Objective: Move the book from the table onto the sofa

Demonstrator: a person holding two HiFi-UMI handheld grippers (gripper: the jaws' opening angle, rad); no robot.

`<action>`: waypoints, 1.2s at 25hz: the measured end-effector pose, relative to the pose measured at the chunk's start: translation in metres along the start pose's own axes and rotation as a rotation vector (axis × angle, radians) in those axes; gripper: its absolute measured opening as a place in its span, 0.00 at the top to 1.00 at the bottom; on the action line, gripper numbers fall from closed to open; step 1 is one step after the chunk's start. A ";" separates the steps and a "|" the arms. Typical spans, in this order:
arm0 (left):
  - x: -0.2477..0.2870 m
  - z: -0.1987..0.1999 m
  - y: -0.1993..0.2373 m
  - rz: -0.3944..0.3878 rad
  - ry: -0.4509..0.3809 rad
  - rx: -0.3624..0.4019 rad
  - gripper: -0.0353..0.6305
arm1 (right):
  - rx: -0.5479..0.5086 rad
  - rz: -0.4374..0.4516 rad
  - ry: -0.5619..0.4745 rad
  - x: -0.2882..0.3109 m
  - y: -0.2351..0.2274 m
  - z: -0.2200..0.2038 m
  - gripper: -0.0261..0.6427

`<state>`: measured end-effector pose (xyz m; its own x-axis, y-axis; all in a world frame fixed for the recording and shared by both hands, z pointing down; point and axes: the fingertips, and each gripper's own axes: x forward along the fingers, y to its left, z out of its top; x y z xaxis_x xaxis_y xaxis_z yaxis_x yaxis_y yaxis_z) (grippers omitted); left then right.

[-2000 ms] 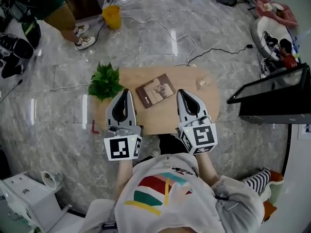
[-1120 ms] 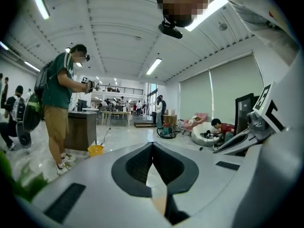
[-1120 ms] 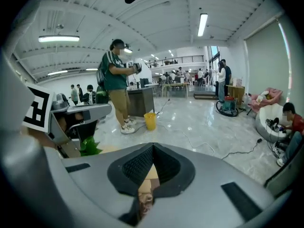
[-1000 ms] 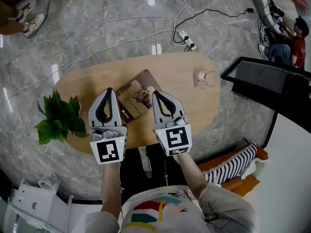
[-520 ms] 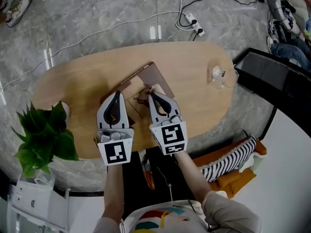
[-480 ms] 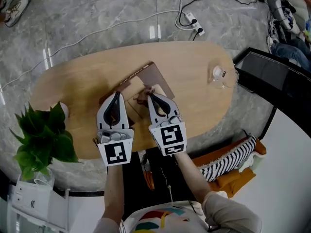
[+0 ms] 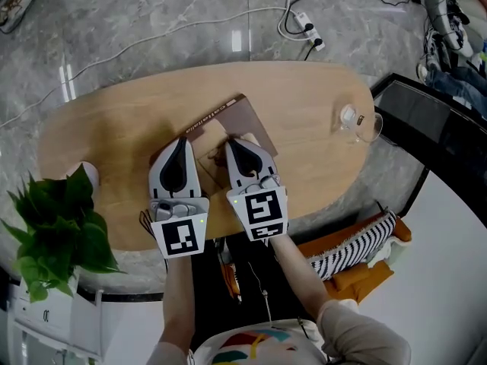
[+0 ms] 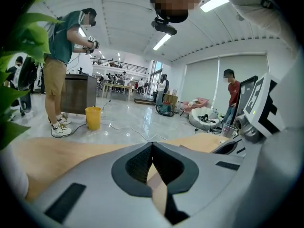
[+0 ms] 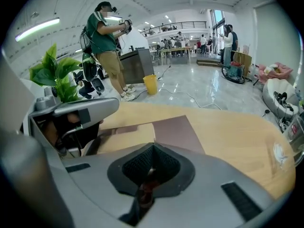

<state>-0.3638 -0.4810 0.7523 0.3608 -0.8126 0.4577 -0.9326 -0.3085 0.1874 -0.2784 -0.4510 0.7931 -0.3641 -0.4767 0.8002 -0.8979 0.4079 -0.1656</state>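
A brown-covered book (image 7: 237, 122) lies at an angle near the middle of the oval wooden table (image 7: 304, 105). Both grippers hang side by side over its near end. My left gripper (image 7: 183, 140) is shut, its tips above the book's left near corner. My right gripper (image 7: 230, 141) is shut too, with nothing between its fingers, and its tips sit over the book's cover. In the right gripper view the book (image 9: 176, 131) spreads just beyond the closed right gripper (image 9: 152, 147). In the left gripper view the closed left gripper (image 8: 152, 145) covers the book.
A leafy green plant (image 7: 53, 234) stands at the table's left end. A clear glass (image 7: 354, 120) sits near its right end. A dark screen (image 7: 434, 139) stands right of the table, with a striped cushion (image 7: 351, 253) below it. Cables and a power strip (image 7: 308, 23) lie on the marble floor.
Both grippers have come down towards the table and closed in on the book. Their tips now lie over its near end. Both have stayed shut.
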 end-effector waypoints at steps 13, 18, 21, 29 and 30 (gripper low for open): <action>0.029 0.010 0.002 -0.039 -0.036 0.083 0.94 | -0.060 0.002 -0.079 0.023 -0.008 0.037 0.95; 0.041 0.024 0.014 -0.021 -0.079 0.067 0.94 | -0.092 -0.005 -0.096 0.035 -0.009 0.054 0.95; 0.049 0.032 0.020 -0.011 -0.098 0.080 0.94 | -0.108 -0.013 -0.103 0.040 -0.010 0.062 0.95; 0.068 0.052 0.038 0.015 -0.136 0.023 0.94 | -0.155 -0.026 -0.131 0.061 -0.012 0.093 0.95; 0.069 0.054 0.039 0.019 -0.140 0.013 0.94 | -0.147 -0.025 -0.131 0.063 -0.014 0.097 0.95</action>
<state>-0.3762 -0.5760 0.7441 0.3387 -0.8791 0.3353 -0.9397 -0.2979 0.1681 -0.3130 -0.5620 0.7897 -0.3799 -0.5816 0.7193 -0.8649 0.4991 -0.0532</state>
